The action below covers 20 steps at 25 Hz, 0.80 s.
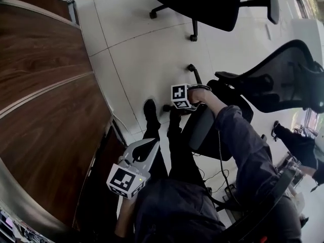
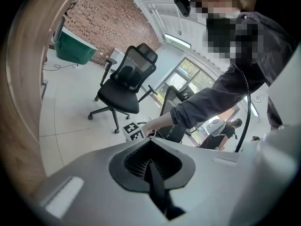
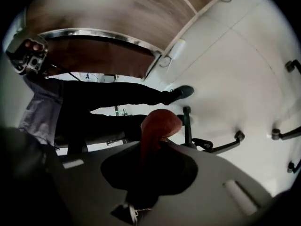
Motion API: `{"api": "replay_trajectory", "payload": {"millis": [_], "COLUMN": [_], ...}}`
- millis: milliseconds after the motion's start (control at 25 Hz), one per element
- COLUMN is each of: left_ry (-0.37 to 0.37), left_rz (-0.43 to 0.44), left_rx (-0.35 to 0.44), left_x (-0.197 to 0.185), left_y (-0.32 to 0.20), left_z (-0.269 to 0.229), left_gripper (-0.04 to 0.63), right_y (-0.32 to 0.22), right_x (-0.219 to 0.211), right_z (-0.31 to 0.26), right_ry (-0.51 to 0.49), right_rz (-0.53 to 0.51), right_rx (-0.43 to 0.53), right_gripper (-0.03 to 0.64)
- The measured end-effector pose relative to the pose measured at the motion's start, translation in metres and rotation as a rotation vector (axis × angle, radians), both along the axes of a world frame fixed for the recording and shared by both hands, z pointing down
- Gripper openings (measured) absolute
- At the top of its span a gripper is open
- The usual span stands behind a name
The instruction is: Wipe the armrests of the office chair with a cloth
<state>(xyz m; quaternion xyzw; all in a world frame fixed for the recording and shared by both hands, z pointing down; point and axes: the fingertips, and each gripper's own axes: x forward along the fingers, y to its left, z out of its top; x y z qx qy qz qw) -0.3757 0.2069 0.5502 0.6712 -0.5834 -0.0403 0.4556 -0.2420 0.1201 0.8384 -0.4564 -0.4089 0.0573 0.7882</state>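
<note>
My right gripper (image 3: 159, 126) is shut on a red-orange cloth (image 3: 158, 120) that bulges out past its jaws. In the head view only its marker cube (image 1: 180, 96) and the hand on it show, just above the near armrest (image 1: 200, 128) of a black mesh-back office chair (image 1: 288, 77). Whether the cloth touches the armrest is hidden. The left gripper (image 1: 147, 147) hangs low over the person's lap, apart from the chair, with its jaws pressed together on nothing (image 2: 150, 145).
A wooden desk (image 1: 45, 110) fills the left side. A second black chair (image 1: 202, 4) stands on the white tiled floor at the back. The chair's caster legs (image 3: 221, 145) spread near the person's shoes (image 1: 150, 109). Another person (image 1: 298, 146) is at the right.
</note>
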Motion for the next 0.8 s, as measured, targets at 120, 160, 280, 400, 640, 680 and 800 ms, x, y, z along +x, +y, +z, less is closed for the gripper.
{"api": "replay_trajectory", "payload": {"millis": [120, 160, 280, 400, 640, 680, 800], "left_ry": [0.008, 0.012, 0.017, 0.011, 0.003, 0.001, 0.007], "left_rz": [-0.005, -0.004, 0.003, 0.011, 0.021, 0.025, 0.018], "left_rx": [-0.031, -0.04, -0.052, -0.06, -0.048, -0.042, -0.039], "left_x": [-0.003, -0.001, 0.004, 0.004, 0.013, 0.014, 0.012], "left_y": [0.003, 0.004, 0.005, 0.005, -0.002, -0.002, -0.006], "left_z": [0.004, 0.006, 0.01, 0.013, 0.013, 0.01, 0.004], "left_gripper": [0.015, 0.015, 0.015, 0.015, 0.015, 0.015, 0.015], "right_y": [-0.003, -0.005, -0.016, -0.021, 0.003, 0.009, 0.024], "right_x": [-0.01, -0.012, -0.007, -0.001, -0.004, -0.007, -0.016], "right_z": [0.027, 0.035, 0.054, 0.061, 0.005, -0.014, -0.068], "right_ry": [-0.021, -0.03, -0.044, -0.033, -0.028, -0.043, -0.085], "right_rz": [0.005, 0.009, -0.002, -0.022, 0.007, 0.016, 0.025], "right_rx": [0.04, 0.056, 0.102, 0.114, -0.072, -0.122, -0.259], "right_gripper": [0.071, 0.071, 0.071, 0.071, 0.071, 0.071, 0.071]}}
